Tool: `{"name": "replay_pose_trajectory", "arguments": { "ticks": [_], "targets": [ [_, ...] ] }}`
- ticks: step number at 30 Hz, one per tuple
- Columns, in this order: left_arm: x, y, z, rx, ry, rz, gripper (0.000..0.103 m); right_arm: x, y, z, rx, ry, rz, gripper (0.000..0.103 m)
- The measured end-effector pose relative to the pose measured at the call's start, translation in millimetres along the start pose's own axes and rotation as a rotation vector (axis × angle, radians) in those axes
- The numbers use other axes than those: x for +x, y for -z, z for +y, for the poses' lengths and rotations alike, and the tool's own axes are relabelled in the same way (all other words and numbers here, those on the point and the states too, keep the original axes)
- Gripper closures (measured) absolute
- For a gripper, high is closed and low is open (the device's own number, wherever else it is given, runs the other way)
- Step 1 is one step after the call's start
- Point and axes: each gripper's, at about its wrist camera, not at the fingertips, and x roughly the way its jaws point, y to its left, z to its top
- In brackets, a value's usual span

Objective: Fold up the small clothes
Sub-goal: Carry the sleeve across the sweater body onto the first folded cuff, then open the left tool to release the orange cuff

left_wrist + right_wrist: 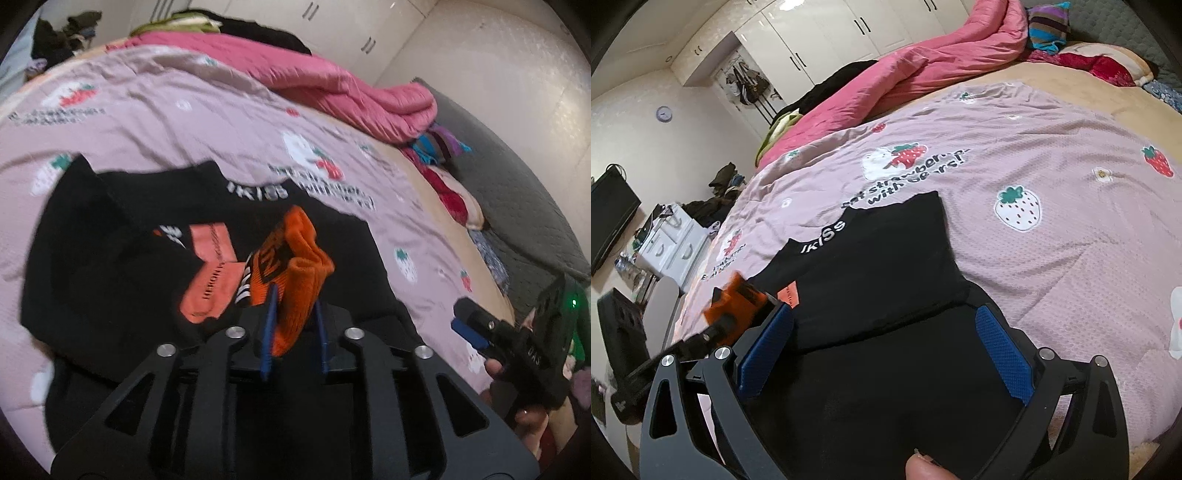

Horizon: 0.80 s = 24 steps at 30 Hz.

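My left gripper [295, 326] is shut on a folded orange sock [295, 269] and holds it just above a black garment [110, 266] with white waistband lettering. A salmon-pink sock [212, 273] lies flat on that garment, left of the orange one. In the right wrist view my right gripper [884, 350] stands wide open over the near part of the black garment [879, 266], with nothing between its blue pads [1001, 354]. The left gripper [713, 332] with the orange sock [735, 306] shows at that view's left edge. The right gripper [467, 334] sits at the lower right in the left wrist view.
The clothes lie on a pink strawberry-print sheet [1052, 177] covering a bed. A rolled pink quilt [923, 70] and dark clothes run along the far side. Striped and red fabrics [1049, 26] lie near the pillows. White wardrobes [827, 40], a television [609, 218] and a white cabinet [676, 243] stand beyond.
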Motion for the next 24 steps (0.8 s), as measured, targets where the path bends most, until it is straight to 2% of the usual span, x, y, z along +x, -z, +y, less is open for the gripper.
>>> {"name": "replay_pose_trajectory", "arguments": {
  "ticks": [2, 4, 6, 7, 8, 10, 12, 14, 16, 17, 21, 23, 24],
  "targets": [
    [7, 3, 1, -0.003, 0.027, 0.031, 0.069, 4, 1, -1, 0.006, 0.004, 0.012, 0.004],
    [8, 4, 5, -0.009, 0.042, 0.05, 0.059, 8, 3, 0, 0.008, 0.005, 0.027, 0.004],
    [2, 5, 11, -0.017, 0.038, 0.045, 0.056, 13, 6, 3, -0.004, 0.001, 0.043, 0.004],
    [-1, 4, 15, -0.022, 0.03, 0.039, 0.049, 17, 9, 6, -0.012, -0.004, 0.055, 0.004],
    [-6, 2, 20, -0.027, 0.009, 0.03, 0.036, 22, 12, 10, -0.023, -0.014, 0.078, 0.004],
    [-14, 1, 29, -0.03, -0.048, 0.01, 0.028, 35, 22, 21, -0.049, -0.044, 0.117, 0.004],
    [-23, -2, 41, -0.039, -0.115, -0.01, 0.024, 44, 30, 35, -0.08, -0.055, 0.147, 0.005],
    [-32, -4, 51, -0.049, -0.183, -0.042, 0.01, 56, 39, 51, -0.12, -0.069, 0.176, 0.005],
    [-39, -7, 59, -0.066, -0.217, -0.072, 0.009, 67, 47, 63, -0.148, -0.067, 0.189, 0.014],
    [-42, -8, 62, -0.073, -0.217, -0.078, 0.009, 74, 51, 68, -0.154, -0.064, 0.202, 0.021],
    [-53, -9, 74, -0.099, -0.235, -0.098, 0.009, 96, 59, 72, -0.098, -0.076, 0.246, 0.038],
    [-57, -10, 80, -0.117, -0.228, -0.106, 0.009, 101, 61, 74, -0.086, -0.083, 0.24, 0.042],
    [-58, -11, 82, -0.124, -0.227, -0.111, 0.009, 102, 61, 77, -0.102, -0.077, 0.235, 0.052]
  ]
}}
